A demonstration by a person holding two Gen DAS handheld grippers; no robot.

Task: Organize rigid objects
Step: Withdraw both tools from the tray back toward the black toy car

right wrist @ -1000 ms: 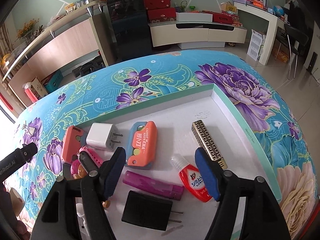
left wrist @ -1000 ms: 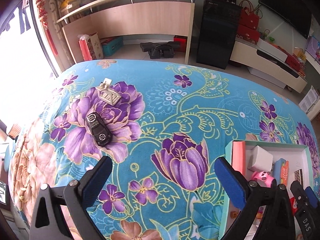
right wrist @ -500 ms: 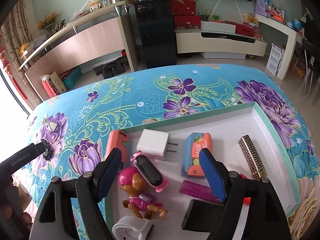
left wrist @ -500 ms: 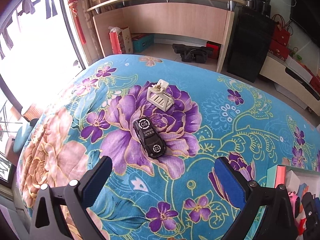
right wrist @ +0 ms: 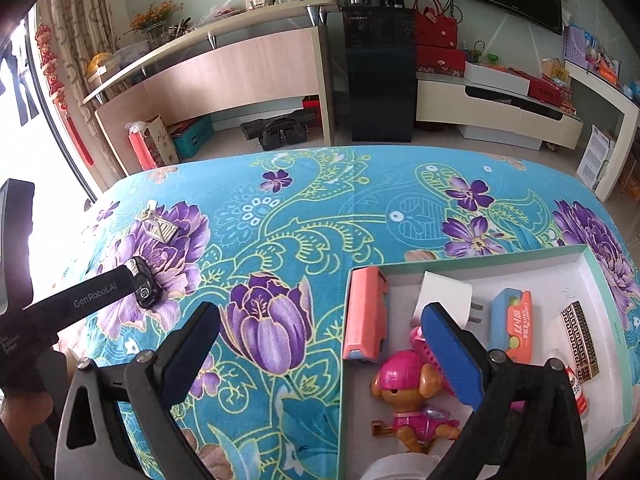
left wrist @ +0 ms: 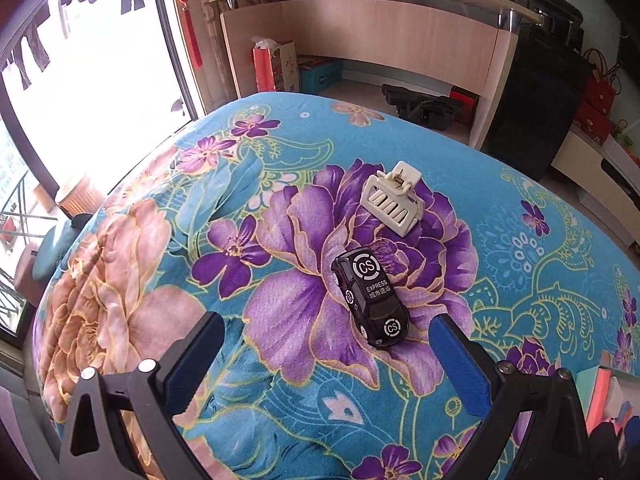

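Observation:
A black toy car (left wrist: 371, 301) lies on the flowered blue cloth, just ahead of my open, empty left gripper (left wrist: 326, 350). A cream hair claw clip (left wrist: 394, 199) lies just beyond the car. In the right wrist view the car (right wrist: 143, 282) and clip (right wrist: 157, 226) sit far left, with the left gripper's finger (right wrist: 94, 294) reaching the car. My right gripper (right wrist: 320, 350) is open and empty, over the left edge of a white tray (right wrist: 585, 264) holding a pink pup figure (right wrist: 408, 396), white charger (right wrist: 444, 294), pink case (right wrist: 366, 312) and other items.
The cloth-covered table (left wrist: 540, 280) drops off at its far and left edges. A wooden counter (right wrist: 224, 72), a black cabinet (right wrist: 380, 80) and a low TV stand (right wrist: 500, 116) stand beyond it. A bright window (left wrist: 100, 80) is on the left.
My left gripper has swung left and forward toward the car and clip, which now sit close ahead. My right gripper has drawn back left from above the tray's middle to its left edge.

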